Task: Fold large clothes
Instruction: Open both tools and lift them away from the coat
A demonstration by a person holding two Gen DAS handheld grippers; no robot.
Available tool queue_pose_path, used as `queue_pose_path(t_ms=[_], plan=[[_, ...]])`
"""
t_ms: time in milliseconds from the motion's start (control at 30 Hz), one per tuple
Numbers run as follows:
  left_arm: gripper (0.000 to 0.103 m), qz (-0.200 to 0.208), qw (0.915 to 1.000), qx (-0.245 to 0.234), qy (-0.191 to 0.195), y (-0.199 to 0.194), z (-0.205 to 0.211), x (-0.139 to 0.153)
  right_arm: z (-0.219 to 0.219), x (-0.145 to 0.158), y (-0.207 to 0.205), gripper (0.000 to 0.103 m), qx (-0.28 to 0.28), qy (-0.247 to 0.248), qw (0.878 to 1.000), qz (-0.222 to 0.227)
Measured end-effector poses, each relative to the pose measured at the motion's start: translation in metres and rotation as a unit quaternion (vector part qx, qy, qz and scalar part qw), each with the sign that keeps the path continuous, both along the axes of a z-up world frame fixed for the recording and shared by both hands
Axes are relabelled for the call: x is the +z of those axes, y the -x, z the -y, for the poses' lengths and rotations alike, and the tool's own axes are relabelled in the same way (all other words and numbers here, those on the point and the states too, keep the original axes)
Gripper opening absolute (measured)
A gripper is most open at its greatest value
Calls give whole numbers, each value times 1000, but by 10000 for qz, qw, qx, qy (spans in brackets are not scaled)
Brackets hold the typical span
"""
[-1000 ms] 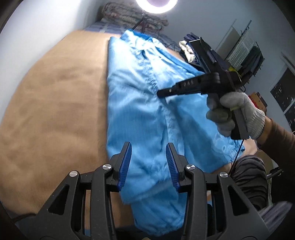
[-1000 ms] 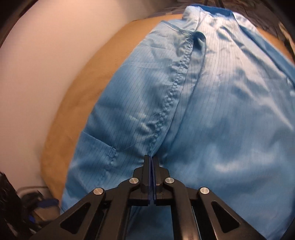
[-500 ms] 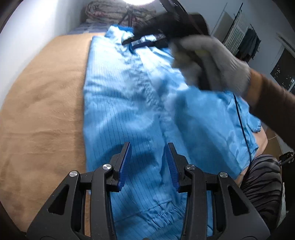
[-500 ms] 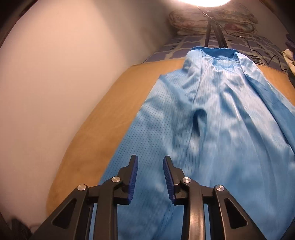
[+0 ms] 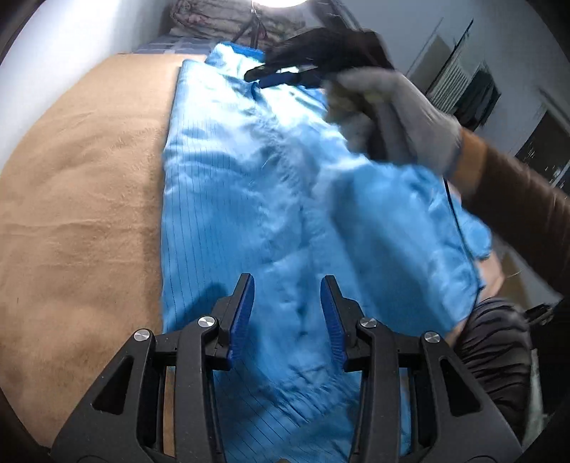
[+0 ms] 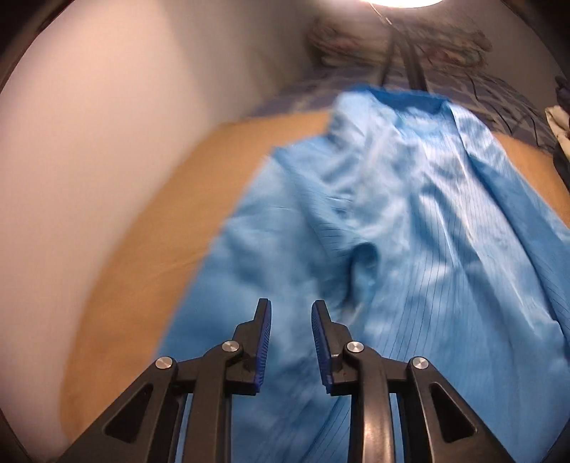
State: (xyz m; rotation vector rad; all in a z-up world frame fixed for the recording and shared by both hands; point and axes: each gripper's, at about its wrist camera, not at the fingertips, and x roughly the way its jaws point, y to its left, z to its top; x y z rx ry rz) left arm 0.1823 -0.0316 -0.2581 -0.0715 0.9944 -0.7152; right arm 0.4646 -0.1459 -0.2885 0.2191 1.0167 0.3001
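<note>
A large light-blue pinstriped garment (image 5: 270, 199) lies spread lengthwise on a tan blanket (image 5: 78, 199), collar at the far end. My left gripper (image 5: 288, 288) is open and empty, just above the garment's near part. The right gripper (image 5: 263, 73), held by a gloved hand, shows blurred in the left wrist view over the collar area. In the right wrist view the right gripper (image 6: 291, 313) is open and empty above the garment (image 6: 409, 220), with a raised fold just ahead of it.
A white wall (image 6: 107, 142) runs along the left of the bed. Folded bedding (image 5: 228, 21) and a lamp stand sit beyond the collar. A drying rack with dark clothes (image 5: 473, 89) stands at the right. A striped dark cloth (image 5: 498, 342) is at the near right.
The right gripper let go of the garment's front seam, opened and swung forward toward the collar. The left gripper stayed open and shifted forward over the garment.
</note>
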Motion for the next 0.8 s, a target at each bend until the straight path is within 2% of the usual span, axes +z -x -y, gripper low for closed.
queue_pose_path(t_ms=[133, 200, 233, 333, 400, 500, 700, 733, 800], plan=[[39, -228, 9988, -430, -103, 1, 13, -8, 4, 43, 57, 25, 198, -34, 9991, 361], [39, -249, 9960, -628, -578, 2, 28, -23, 13, 60, 86, 25, 163, -122, 9987, 465], [39, -52, 9950, -727, -690, 6, 31, -22, 19, 68, 101, 25, 126, -179, 9985, 503], [39, -73, 9919, -857, -937, 5, 35, -10, 38, 89, 141, 30, -49, -248, 9978, 618], [39, 182, 9927, -766, -916, 4, 30, 13, 56, 102, 171, 33, -222, -229, 9971, 692], [39, 709, 9903, -675, -984, 1, 25, 56, 85, 115, 214, 51, -637, -79, 9945, 829], [39, 1429, 9825, -608, -1026, -2, 31, 138, 141, 121, 280, 52, -1301, 177, 9876, 862], [42, 1537, 9809, -550, -1060, -1, 32, 149, 152, 121, 291, 52, -1404, 261, 9859, 869], [54, 1722, 9790, -436, -1000, 2, 35, 165, 171, 122, 308, 52, -1555, 378, 9834, 855]])
